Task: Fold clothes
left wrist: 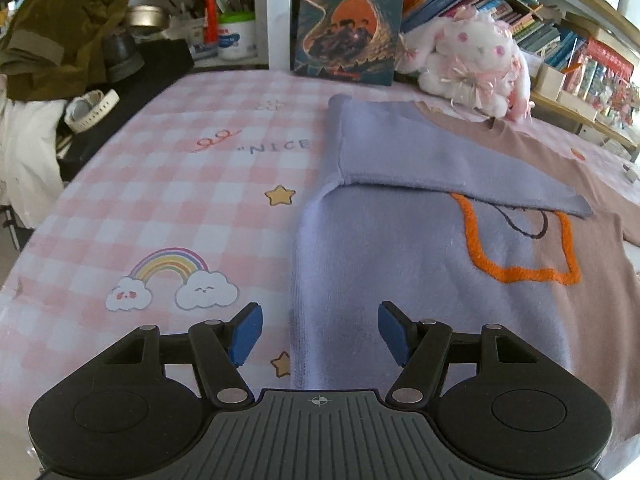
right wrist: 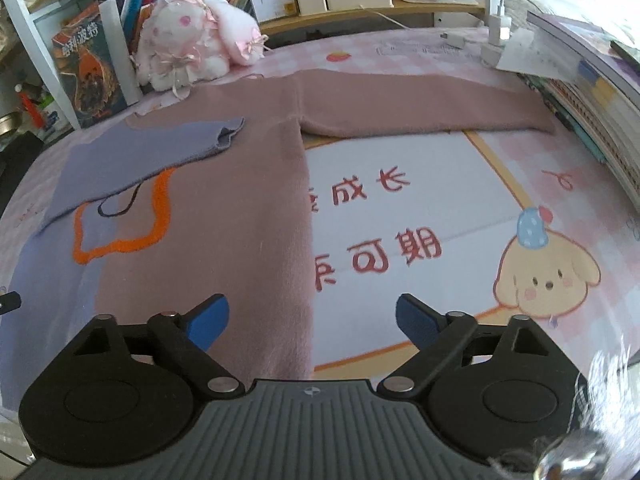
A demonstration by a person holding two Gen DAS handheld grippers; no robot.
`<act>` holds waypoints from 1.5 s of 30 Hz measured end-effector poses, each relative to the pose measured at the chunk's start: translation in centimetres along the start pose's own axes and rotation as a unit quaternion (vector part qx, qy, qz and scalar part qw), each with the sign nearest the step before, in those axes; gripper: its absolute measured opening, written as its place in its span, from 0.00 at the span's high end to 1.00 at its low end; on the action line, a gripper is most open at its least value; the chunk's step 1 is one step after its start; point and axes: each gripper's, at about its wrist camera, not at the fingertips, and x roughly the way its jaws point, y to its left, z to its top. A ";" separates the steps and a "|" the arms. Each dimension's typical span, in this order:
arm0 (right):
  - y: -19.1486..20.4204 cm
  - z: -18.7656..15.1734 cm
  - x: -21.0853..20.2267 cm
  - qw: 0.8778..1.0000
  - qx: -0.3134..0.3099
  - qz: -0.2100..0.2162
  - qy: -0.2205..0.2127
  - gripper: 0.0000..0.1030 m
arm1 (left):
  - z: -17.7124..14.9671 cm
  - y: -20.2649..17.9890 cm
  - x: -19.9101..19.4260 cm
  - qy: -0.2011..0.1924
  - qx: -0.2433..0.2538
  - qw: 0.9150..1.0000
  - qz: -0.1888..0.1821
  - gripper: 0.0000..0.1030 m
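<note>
Grippers first: your left gripper [left wrist: 320, 332] tilts down over the lilac edge of the sweater [left wrist: 420, 280], its blue pads [left wrist: 248, 332] spread with nothing pinched; that edge runs up the frame between them. Your right gripper [right wrist: 312, 320] also tilts down, jaws wide and empty, straddling the sweater's [right wrist: 224, 208] pink side edge at lower centre of the right view.

You have the sweater lying flat on the pink checked sheet [left wrist: 180, 208], half lilac, half dusty pink, with an orange outline [left wrist: 520, 256] on its front. The lilac sleeve [left wrist: 420, 160] is folded in across the chest, its cuff toward the right of the left view. The pink sleeve [right wrist: 420, 108] lies straight out toward the upper right of the right view. A plush rabbit [left wrist: 472, 60] and a book [left wrist: 348, 20] stand beyond the collar.
</note>
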 end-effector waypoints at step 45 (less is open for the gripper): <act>5.3 0.1 -0.1 0.999 -0.036 0.027 -0.022 0.33 | 1.6 1.7 -2.7 -0.060 0.018 0.998 -0.013 0.32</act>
